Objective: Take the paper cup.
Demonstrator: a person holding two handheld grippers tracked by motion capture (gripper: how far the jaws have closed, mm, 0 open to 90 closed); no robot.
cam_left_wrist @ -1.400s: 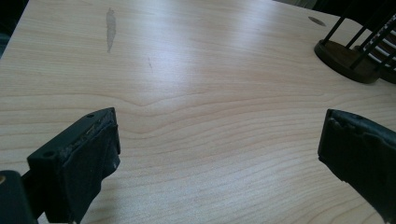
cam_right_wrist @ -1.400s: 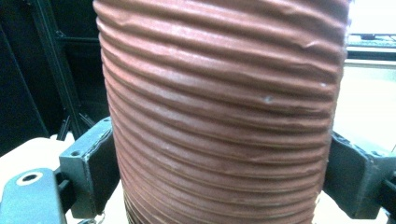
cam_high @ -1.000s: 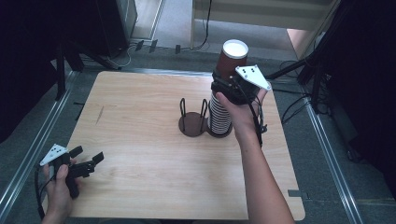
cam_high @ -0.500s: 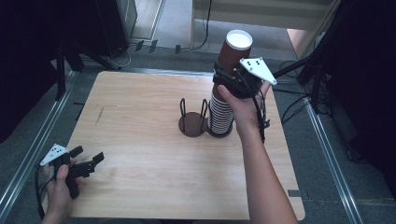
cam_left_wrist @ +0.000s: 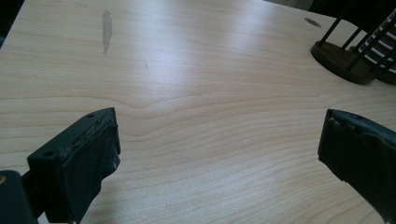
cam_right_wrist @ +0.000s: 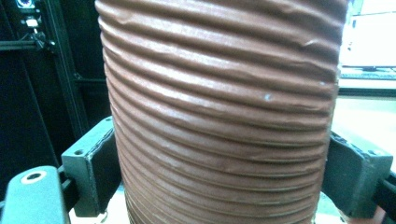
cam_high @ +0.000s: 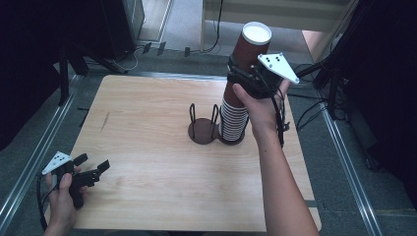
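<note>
Nearest, the left hand-held gripper (cam_high: 93, 169) is rested at the worktop's (cam_high: 147, 128) near left corner with its jaws spread wide and nothing between them, apparently kept out of the way. Farther on, toward the right side, a dark two-ring cup holder (cam_high: 204, 130) is seen, its right ring filled by a nested stack of cups (cam_high: 233, 120). Above that stack, a brown ribbed cup (cam_high: 248, 59) is clamped at its sides by the right hand-held gripper (cam_high: 246, 81), probably so it can be lifted straight off. Its long axis is held nearly vertical, the white open mouth turned upward.
</note>
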